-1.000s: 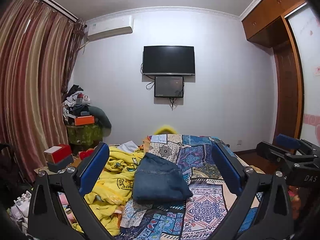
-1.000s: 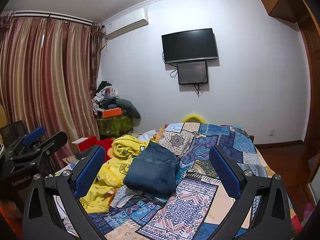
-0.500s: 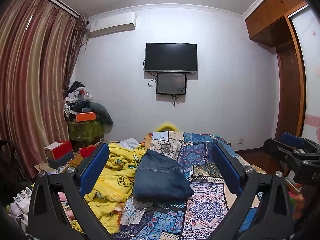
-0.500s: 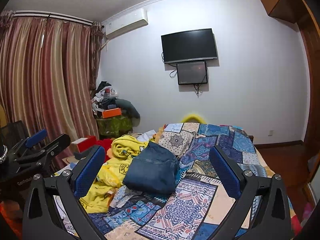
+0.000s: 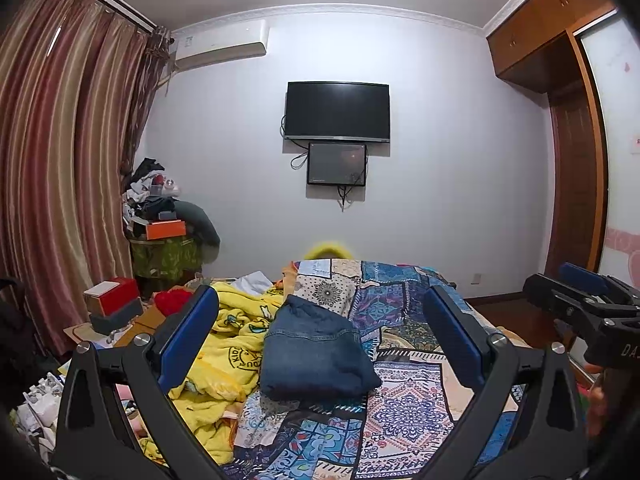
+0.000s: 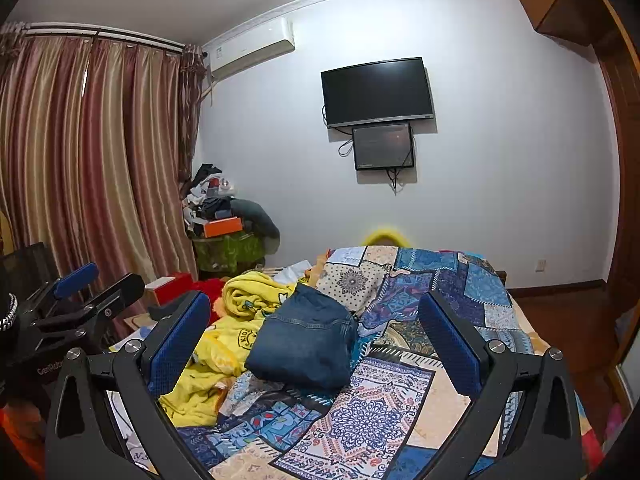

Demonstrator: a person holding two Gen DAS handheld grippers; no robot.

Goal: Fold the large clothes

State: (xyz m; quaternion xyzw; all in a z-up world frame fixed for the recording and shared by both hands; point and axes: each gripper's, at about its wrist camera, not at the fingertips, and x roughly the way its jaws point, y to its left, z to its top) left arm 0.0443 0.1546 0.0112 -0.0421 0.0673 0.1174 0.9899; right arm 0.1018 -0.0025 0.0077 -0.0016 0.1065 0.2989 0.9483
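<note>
In lower centre I see the quilt [image 6: 384, 420] free for passing. The jeans [image 6: 308, 344] block the middle, and the yellow blanket [image 6: 224, 360] fills the left beside them, touching.

Bed [image 5: 404, 420] covered by patchwork quilt [image 5: 384, 304]; folded jeans [image 5: 316, 352] laid on it between the left tongs [image 5: 320, 340] pads, yellow blanket [image 5: 228, 344] heaped beside the left pad.
</note>
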